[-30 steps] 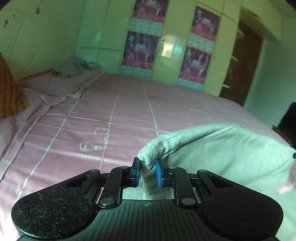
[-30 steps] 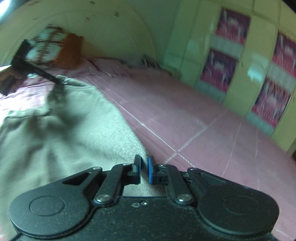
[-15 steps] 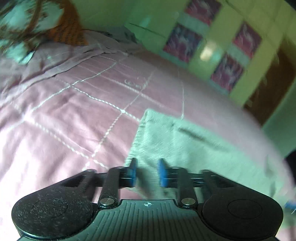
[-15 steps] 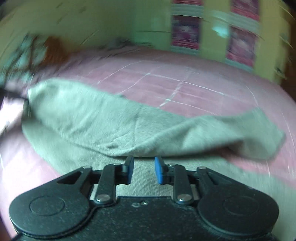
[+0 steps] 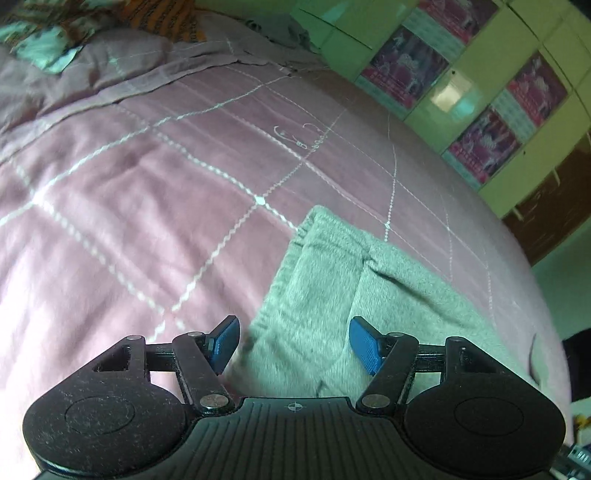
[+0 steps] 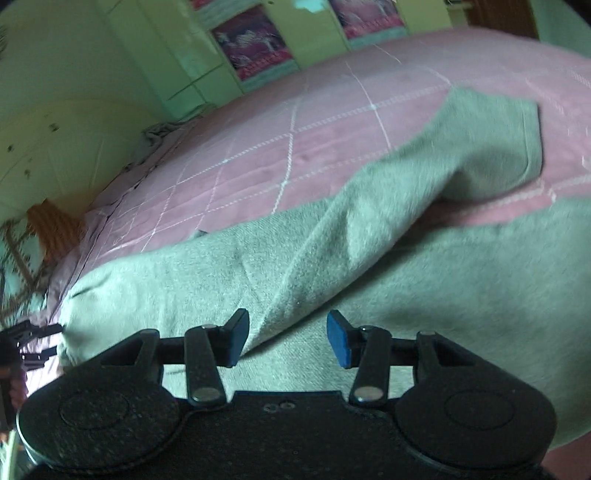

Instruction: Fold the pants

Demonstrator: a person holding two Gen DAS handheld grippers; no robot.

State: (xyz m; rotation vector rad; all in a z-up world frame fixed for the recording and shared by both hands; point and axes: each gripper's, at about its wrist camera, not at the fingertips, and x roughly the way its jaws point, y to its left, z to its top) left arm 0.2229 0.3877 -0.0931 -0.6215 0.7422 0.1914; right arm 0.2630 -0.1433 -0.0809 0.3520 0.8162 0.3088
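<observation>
Your left gripper stands with its jaws well apart; they have just been opening, and the blue ribbed pads press on nothing. The pants lie below and between them, a soft, fuzzy grey fabric with a stitched hem at the far corner and a seam running back toward you. The gripper body is matte black plastic, speckled with dust, with a ridged centre plate; it bears a small crosshair mark but no readable writing.

Your right gripper is also parted, its jaws having just been opening, and holds nothing. A raised fold of the same grey pants runs between the pads and away to the upper right, draped over a lower layer, ending in a squared edge.

The pants rest flat on the bedspread, a pink quilted cloth crossed by white zigzag stitching in a diamond grid. A clear plastic hanger lies on it, well apart from the pants. At the head are an orange patterned pillow and a crumpled grey cloth. Beyond stand glossy pale-green cupboard doors with pink-and-purple posters; their print is too blurred to read.
</observation>
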